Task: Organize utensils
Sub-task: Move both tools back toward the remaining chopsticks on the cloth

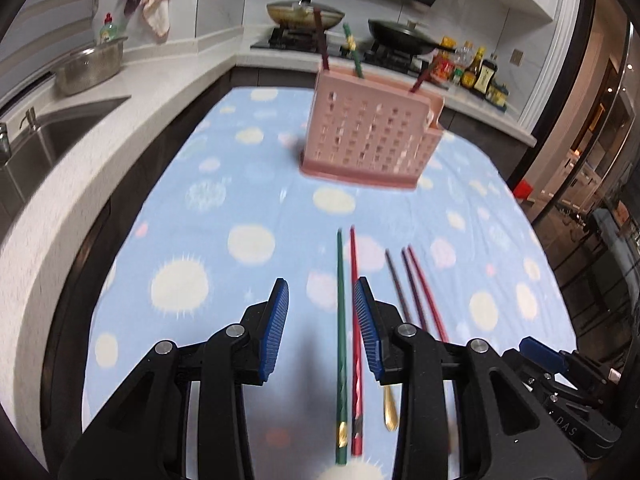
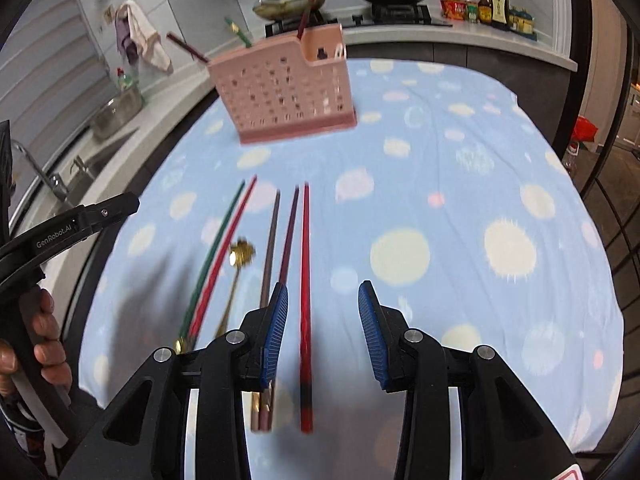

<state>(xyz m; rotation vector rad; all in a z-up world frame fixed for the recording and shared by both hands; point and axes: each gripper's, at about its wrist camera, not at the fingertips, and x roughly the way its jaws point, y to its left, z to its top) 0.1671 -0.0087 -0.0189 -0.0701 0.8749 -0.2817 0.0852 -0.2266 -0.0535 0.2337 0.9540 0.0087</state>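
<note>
A pink perforated utensil holder (image 1: 370, 136) (image 2: 286, 92) stands on the blue dotted tablecloth with three chopsticks sticking out of it. Several chopsticks lie side by side on the cloth. My left gripper (image 1: 322, 308) is open above a green chopstick (image 1: 340, 320) and a red chopstick (image 1: 355, 320), which lie between its fingers. My right gripper (image 2: 323, 312) is open over a bright red chopstick (image 2: 306, 300); a brown one (image 2: 270, 248) and a purple one (image 2: 289, 240) lie just left of it. A gold spoon (image 2: 239, 264) (image 1: 390, 408) lies among them.
A sink (image 1: 36, 148) and a steel bowl (image 1: 90, 66) are on the counter to the left. A stove with two pans (image 1: 400, 34) and sauce bottles (image 2: 488, 4) stand behind the table. The tablecloth (image 2: 460, 208) stretches bare to the right.
</note>
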